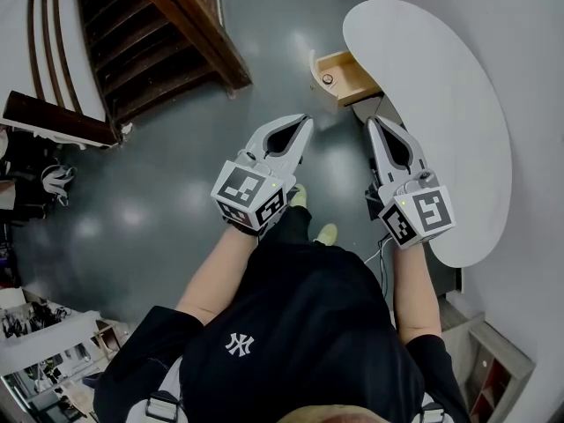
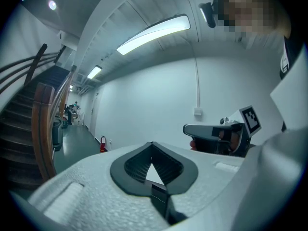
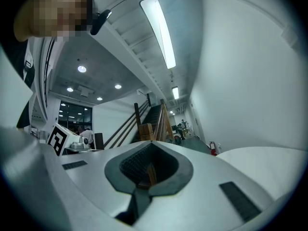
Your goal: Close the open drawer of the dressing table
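One drawer (image 1: 345,76) is seen, pulled out from under the single white tabletop (image 1: 458,122), with its one knob (image 1: 327,79) on the front. Two tools are counted, the left tool (image 1: 306,122) and the right tool (image 1: 371,122). Each has its jaws brought together and nothing is gripped. The drawer is shown only in the head view. A red fire extinguisher (image 2: 102,143) is shown only in the left gripper view and the right gripper view. Both forearms are stretched forward. The tools are held roughly level and side by side, with their tips near the drawer but apart from it.
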Available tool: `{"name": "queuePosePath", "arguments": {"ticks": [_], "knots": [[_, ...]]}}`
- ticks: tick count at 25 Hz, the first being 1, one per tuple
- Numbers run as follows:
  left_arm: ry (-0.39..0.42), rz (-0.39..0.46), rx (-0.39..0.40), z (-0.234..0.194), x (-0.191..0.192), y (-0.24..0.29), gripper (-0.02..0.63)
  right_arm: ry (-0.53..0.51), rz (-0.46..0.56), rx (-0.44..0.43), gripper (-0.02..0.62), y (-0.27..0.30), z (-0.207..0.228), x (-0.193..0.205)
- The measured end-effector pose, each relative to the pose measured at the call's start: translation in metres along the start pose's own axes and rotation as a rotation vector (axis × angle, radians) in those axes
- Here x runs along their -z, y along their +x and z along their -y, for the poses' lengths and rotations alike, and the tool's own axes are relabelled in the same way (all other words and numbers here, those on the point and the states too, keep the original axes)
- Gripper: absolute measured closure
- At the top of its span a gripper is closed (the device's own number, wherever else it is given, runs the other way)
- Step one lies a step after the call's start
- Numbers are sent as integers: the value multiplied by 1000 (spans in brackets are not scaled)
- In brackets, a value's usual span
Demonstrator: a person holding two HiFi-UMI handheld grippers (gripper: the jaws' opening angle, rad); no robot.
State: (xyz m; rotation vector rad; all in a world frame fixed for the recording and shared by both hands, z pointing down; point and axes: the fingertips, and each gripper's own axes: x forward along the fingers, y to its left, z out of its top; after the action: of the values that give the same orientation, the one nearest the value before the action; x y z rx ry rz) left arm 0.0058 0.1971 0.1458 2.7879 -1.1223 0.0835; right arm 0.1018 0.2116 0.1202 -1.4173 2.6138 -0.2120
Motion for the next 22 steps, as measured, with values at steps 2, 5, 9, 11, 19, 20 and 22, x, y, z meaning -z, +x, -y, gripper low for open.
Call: {"name": "queuePosePath", "arguments": {"ticks": [2, 5, 9, 11, 19, 20, 22], "knots": [[-5, -4, 2, -7, 2, 5, 596, 4, -5, 3, 580, 8, 5, 2], [-14, -8, 6, -22, 7, 14, 597, 5, -16, 5, 580, 23, 10, 8], [-31, -16, 17, -53, 16, 31, 596, 7, -39, 9, 580, 54, 19, 20], [-37, -23, 26, -72, 22, 42, 596, 11, -47, 16, 580, 72, 26, 27], [-31, -69, 110, -160, 57, 98, 595, 23, -78, 66, 580, 166, 64, 60], [-28, -75, 126, -171, 63, 106, 595, 27, -87, 72, 580, 178, 68, 67], [-21, -87, 160, -192, 78, 120, 596, 32, -107, 87, 580, 199, 78, 81]]}}
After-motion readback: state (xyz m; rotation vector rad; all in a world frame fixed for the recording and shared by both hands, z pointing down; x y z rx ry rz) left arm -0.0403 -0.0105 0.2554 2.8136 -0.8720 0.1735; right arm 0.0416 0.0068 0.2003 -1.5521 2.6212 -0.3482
